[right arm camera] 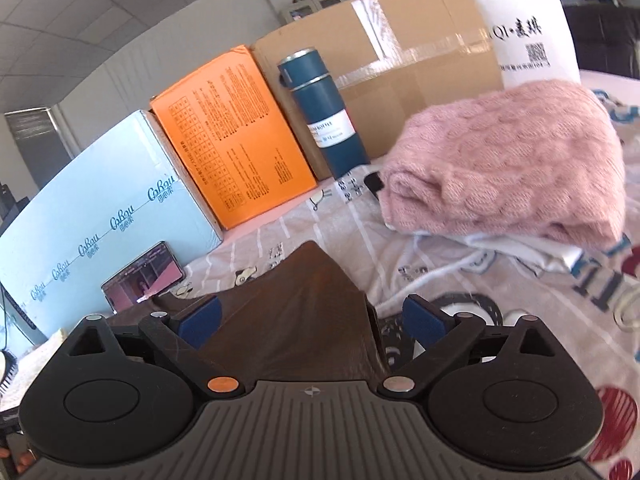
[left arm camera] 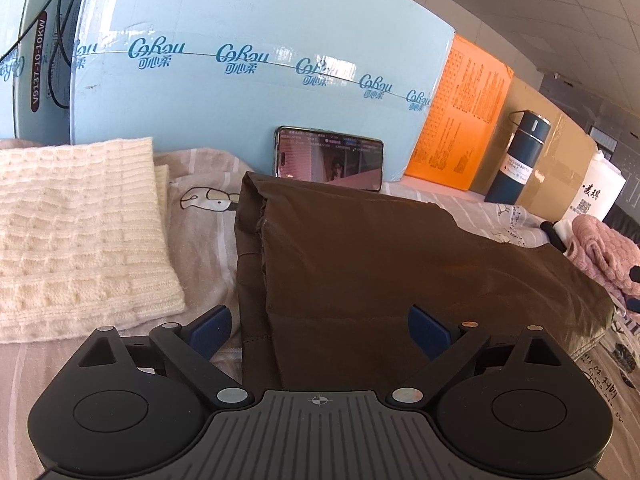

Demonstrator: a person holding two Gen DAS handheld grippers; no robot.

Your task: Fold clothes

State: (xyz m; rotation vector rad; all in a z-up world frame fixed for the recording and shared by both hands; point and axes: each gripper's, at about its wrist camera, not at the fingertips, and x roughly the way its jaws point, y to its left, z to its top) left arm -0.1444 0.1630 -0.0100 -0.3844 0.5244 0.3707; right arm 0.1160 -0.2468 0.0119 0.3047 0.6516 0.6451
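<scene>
We're looking pretty far along, with the brown garment (left arm camera: 400, 264) lying folded between and ahead of both wide-apart jaws of the left gripper (left arm camera: 320, 330) and right gripper (right arm camera: 312, 322), cream knit (left arm camera: 76, 232) done, pink sweater (right arm camera: 508, 172) maybe waiting.

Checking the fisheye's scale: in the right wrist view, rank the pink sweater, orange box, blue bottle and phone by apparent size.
Largest to smallest:
1. pink sweater
2. orange box
3. blue bottle
4. phone
The sweater lies nearer the camera, so its lead is unsure.
</scene>
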